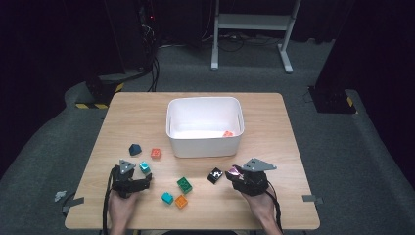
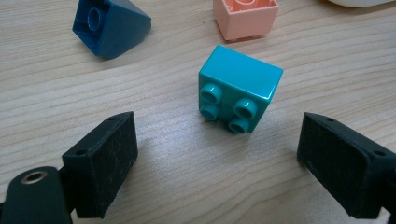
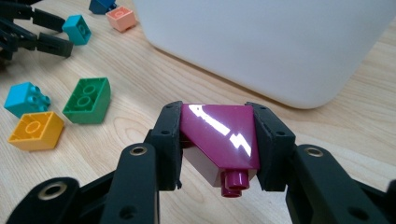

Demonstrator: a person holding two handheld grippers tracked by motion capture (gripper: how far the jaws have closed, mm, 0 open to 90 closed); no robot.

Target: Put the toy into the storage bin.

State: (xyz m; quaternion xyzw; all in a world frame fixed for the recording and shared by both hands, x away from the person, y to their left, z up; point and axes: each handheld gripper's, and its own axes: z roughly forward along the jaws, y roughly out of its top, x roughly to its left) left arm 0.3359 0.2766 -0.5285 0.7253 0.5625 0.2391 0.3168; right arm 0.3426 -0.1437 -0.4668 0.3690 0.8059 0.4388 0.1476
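High view: light wooden table [image 1: 274, 122], frame centre. White rectangular plastic bin [image 1: 204, 142], upper middle. Right gripper [image 1: 234, 172], lower right, jaws clamped on a magenta sloped plastic brick [image 3: 219, 135], lifted off the wood in the right gripper view. Left gripper [image 1: 145, 175], lower left, jaws spread wide and empty. Teal square studded plastic brick [image 2: 239, 88], lying on its side just ahead of them, untouched.
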